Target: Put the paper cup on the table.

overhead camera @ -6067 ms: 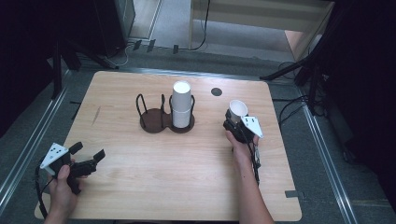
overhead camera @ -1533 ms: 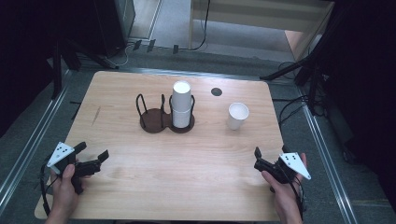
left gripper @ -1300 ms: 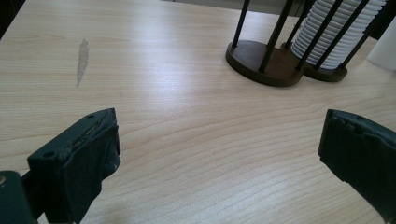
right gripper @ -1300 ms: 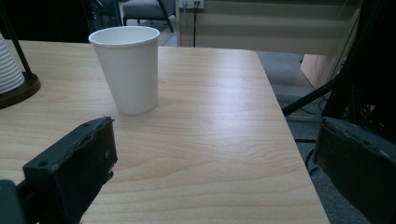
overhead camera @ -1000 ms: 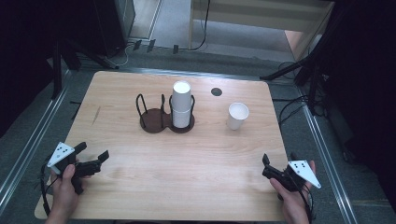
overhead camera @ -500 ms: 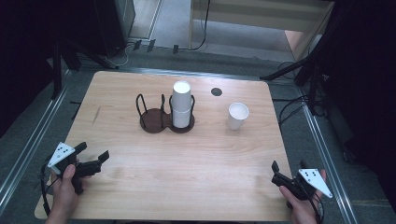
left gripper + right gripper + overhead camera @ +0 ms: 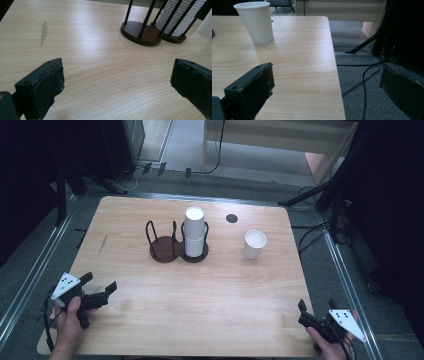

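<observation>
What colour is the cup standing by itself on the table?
White. The lone cup is plain white inside and out, clearest in the right gripper view.

Left gripper (image 7: pixel 98 290) sits at the worktop's (image 7: pixel 200 320) near-left corner, held in the person's left hand (image 7: pixel 70 317); fingers (image 7: pixel 42 85) spread wide, nothing btwn them, pointing toward the far right. Right gripper (image 7: pixel 302 312) is at the near-right corner, partly past the right edge, gripped by the right hand (image 7: pixel 330 345); its fingers (image 7: pixel 252 87) also wide apart & empty, one over the wood, one over the floor.
</observation>
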A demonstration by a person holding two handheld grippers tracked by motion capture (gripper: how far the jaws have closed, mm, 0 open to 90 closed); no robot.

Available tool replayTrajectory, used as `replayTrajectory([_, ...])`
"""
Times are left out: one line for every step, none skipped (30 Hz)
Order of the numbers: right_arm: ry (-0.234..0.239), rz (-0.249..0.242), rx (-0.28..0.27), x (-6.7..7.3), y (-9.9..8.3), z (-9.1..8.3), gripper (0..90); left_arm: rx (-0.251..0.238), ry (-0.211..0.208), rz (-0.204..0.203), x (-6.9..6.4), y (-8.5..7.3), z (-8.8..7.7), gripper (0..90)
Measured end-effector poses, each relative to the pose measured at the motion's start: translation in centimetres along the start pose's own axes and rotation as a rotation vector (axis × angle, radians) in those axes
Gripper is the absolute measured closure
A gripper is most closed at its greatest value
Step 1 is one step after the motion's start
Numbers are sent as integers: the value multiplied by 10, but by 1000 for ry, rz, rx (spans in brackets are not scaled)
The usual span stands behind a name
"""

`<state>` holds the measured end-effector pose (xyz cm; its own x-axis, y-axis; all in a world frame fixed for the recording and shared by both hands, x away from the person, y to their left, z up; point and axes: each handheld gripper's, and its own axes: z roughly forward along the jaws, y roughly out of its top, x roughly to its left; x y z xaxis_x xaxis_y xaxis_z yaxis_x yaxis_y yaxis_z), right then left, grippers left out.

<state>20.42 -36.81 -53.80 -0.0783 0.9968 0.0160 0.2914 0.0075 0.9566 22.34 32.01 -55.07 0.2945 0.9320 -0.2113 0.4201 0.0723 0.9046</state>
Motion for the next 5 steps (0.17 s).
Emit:
replayTrajectory([0, 3, -2, 0, 0, 0, 0, -2, 0, -4, 0, 0, 0, 0])
replayTrajectory([0, 10, -1, 1, 1, 0, 0, -2, 0, -4, 0, 0, 0, 0])
replayTrajectory([2, 12, 3, 1, 1, 1, 0, -3, 0, -5, 0, 0, 0, 0])
replayTrajectory([2, 12, 3, 1, 1, 1, 0, -3, 0, -5, 0, 0, 0, 0])
replayTrajectory([8, 5, 2, 1, 1, 1, 0, -2, 0, -7, 0, 0, 0, 0])
